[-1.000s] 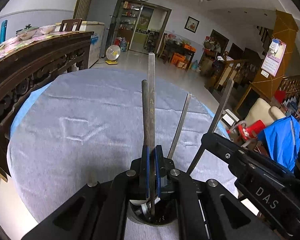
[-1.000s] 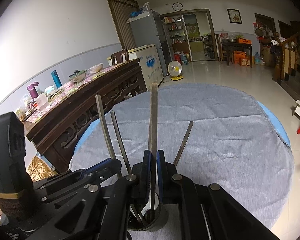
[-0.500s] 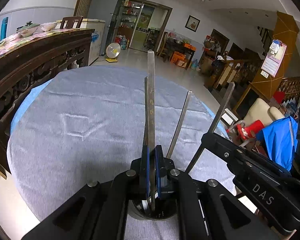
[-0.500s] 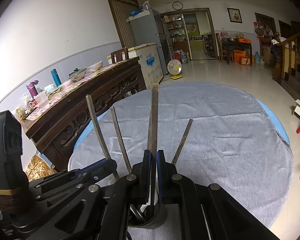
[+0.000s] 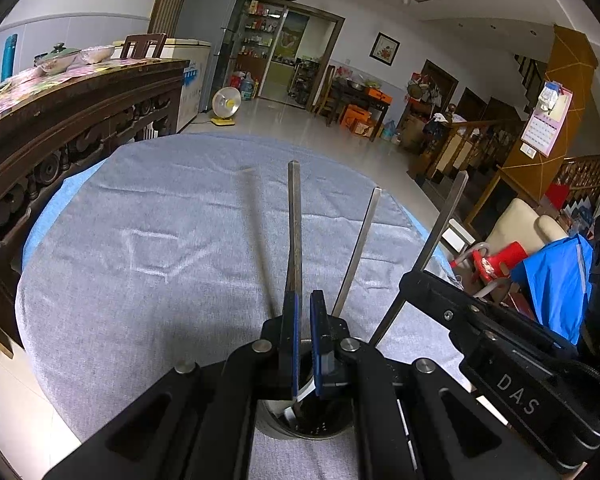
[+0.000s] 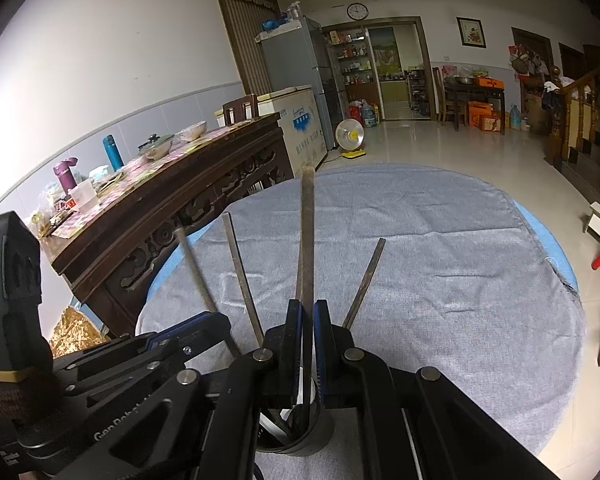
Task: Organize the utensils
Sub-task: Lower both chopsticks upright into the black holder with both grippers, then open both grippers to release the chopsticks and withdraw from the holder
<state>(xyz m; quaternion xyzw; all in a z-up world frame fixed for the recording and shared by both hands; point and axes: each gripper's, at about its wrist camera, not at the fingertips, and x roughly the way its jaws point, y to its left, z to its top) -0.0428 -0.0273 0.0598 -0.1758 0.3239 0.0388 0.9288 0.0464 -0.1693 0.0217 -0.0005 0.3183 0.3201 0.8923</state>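
A metal utensil holder (image 5: 300, 424) (image 6: 312, 432) stands on the grey cloth of a round table (image 5: 160, 240), right under both grippers. Several long metal utensils stick up out of it. My right gripper (image 6: 307, 305) (image 5: 410, 280) is shut on one tall flat utensil (image 6: 308, 232) (image 5: 444, 220) whose lower end reaches into the holder. My left gripper (image 5: 305, 297) (image 6: 216, 320) is shut, and only a thin gap shows between its blue pads. A blurred utensil (image 5: 256, 240) (image 6: 192, 272) leans just left of its fingers. Another utensil (image 5: 294, 220) rises behind the left finger.
A dark carved wooden sideboard (image 5: 60, 120) (image 6: 180, 184) with bowls and bottles runs along the table's left side. Past the table's right edge are a cream chair (image 5: 512, 224) and a blue cloth (image 5: 556, 272). The far half of the tablecloth (image 6: 440, 272) is bare.
The tall utensil that stood between my left pads has dropped lower and tipped to the left, blurred by motion. The right gripper and its utensil have stayed in place.
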